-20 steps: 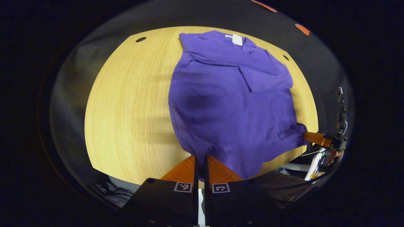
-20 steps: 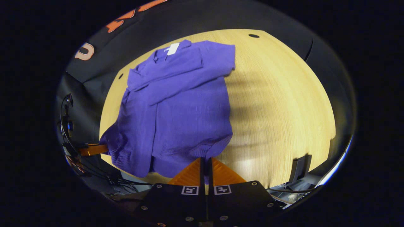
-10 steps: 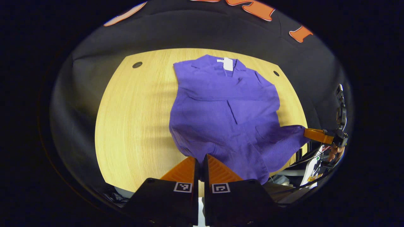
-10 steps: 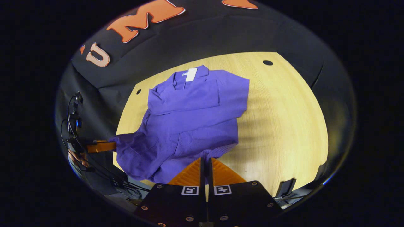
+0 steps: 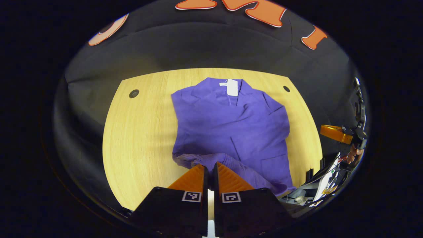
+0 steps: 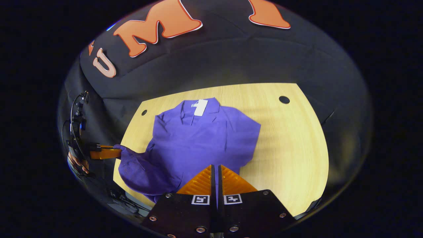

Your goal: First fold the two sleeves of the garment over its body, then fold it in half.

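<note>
A purple garment (image 5: 231,125) lies on the wooden table (image 5: 138,132), collar and white label (image 5: 232,87) at the far end, both sleeves folded across its body. My left gripper (image 5: 209,167) is shut on the near hem, which is raised and curled toward the collar. The right gripper view shows the garment (image 6: 198,138) with the left gripper (image 6: 114,152) holding that corner up at the left. My right gripper (image 6: 215,167) has its fingers together at the garment's near edge. In the left gripper view the right gripper (image 5: 322,128) stands apart from the cloth.
The table (image 6: 290,138) has bare wood on both sides of the garment and small round holes (image 5: 134,93) near its far corners. The black booth wall rises behind it. A hand (image 5: 353,153) and cables (image 5: 330,175) show at the right beyond the table edge.
Both grippers moved forward toward the collar, carrying the hem up and over. The cloth that stretched to the right gripper's tip no longer reaches it; that corner has dropped.
</note>
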Motion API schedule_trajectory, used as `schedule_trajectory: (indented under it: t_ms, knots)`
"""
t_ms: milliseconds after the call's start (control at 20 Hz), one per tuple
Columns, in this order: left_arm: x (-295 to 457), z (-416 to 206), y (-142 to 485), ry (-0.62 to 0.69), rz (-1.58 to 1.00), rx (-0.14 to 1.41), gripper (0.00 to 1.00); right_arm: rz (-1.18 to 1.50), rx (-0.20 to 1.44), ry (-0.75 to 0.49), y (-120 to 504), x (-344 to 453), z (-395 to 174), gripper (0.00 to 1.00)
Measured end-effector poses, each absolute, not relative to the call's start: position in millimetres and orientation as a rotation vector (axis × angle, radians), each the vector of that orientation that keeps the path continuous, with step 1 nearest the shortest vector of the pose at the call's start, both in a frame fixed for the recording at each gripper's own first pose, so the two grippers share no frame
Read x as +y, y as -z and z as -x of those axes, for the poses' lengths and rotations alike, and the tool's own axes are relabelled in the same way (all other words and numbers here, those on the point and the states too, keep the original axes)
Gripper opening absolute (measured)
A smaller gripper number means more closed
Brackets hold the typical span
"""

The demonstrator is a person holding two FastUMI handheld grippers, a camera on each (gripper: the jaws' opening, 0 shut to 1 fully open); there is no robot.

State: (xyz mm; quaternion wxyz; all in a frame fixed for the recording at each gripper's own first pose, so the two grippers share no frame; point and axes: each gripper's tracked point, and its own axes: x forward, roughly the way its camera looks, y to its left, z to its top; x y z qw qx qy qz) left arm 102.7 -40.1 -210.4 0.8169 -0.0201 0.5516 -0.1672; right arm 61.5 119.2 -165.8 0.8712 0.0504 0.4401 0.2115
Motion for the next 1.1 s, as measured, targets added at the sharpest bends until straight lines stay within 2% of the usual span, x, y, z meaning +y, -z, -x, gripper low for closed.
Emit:
schedule_trajectory:
  t_ms: [200, 300, 500, 600, 650, 700, 750, 800, 850, 900, 950, 1050, 1100]
  knots:
    - [-49, -114, 209, 0.367, 0.021, 1.170, 0.08, -0.020, 0.961, -0.448, 188, 110, -50, 0.01]
    - [-48, -111, 209, 0.360, 0.027, 1.173, 0.08, -0.046, 1.059, -0.464, 220, 111, -19, 0.01]
    - [-44, -105, 213, 0.351, 0.031, 1.177, 0.08, -0.153, 1.234, -0.433, 267, 106, 47, 0.08]
    - [-41, -99, 213, 0.348, 0.024, 1.177, 0.08, -0.212, 1.265, -0.421, 278, 107, 67, 0.16]
    - [-40, -96, 215, 0.347, 0.022, 1.179, 0.08, -0.225, 1.273, -0.417, 284, 107, 75, 0.14]
    - [-41, -93, 217, 0.346, 0.023, 1.180, 0.08, -0.229, 1.284, -0.410, 290, 106, 84, 0.31]
    - [-39, -91, 217, 0.345, 0.022, 1.181, 0.08, -0.228, 1.297, -0.410, 297, 107, 97, 0.29]
    - [-39, -88, 219, 0.343, 0.020, 1.184, 0.08, -0.230, 1.308, -0.405, 304, 107, 106, 0.45]
    - [-37, -86, 221, 0.342, 0.018, 1.186, 0.08, -0.239, 1.323, -0.407, 310, 110, 116, 0.39]
    - [-36, -84, 222, 0.339, 0.018, 1.189, 0.08, -0.248, 1.335, -0.407, 315, 112, 123, 0.41]
    - [-35, -82, 223, 0.337, 0.015, 1.189, 0.08, -0.257, 1.347, -0.403, 321, 115, 130, 0.61]
    - [-33, -79, 224, 0.326, 0.016, 1.195, 0.08, -0.252, 1.375, -0.380, 339, 117, 144, 0.70]
    - [-33, -79, 225, 0.324, 0.017, 1.196, 0.08, -0.240, 1.385, -0.365, 346, 116, 149, 0.65]
